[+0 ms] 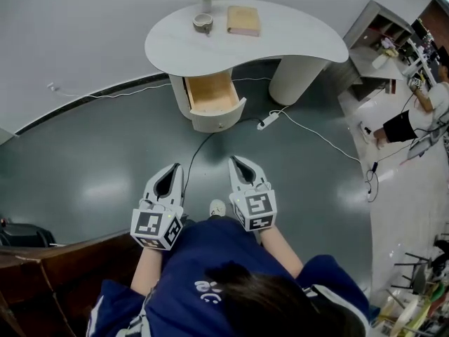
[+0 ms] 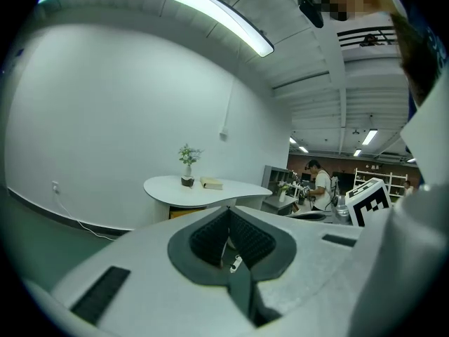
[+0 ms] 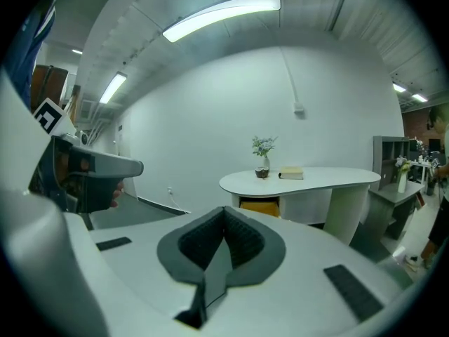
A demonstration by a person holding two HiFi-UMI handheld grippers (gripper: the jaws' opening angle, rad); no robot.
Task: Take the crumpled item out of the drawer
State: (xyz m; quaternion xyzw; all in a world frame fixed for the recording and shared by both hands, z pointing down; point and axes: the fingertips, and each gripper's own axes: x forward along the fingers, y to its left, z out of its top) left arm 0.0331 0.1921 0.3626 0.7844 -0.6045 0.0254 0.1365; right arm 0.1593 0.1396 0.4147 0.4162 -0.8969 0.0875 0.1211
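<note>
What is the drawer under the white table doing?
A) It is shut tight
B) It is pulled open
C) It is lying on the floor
B: the drawer sticks out from under the table, so the head view looks down onto its bare wooden inside.

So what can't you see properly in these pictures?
- Drawer, head view: its back part is hidden under the tabletop. No crumpled item shows in the part that is visible.
- Round thing beside the book, head view: too small to identify.
- Person, head view: cut off by the right edge.
</note>
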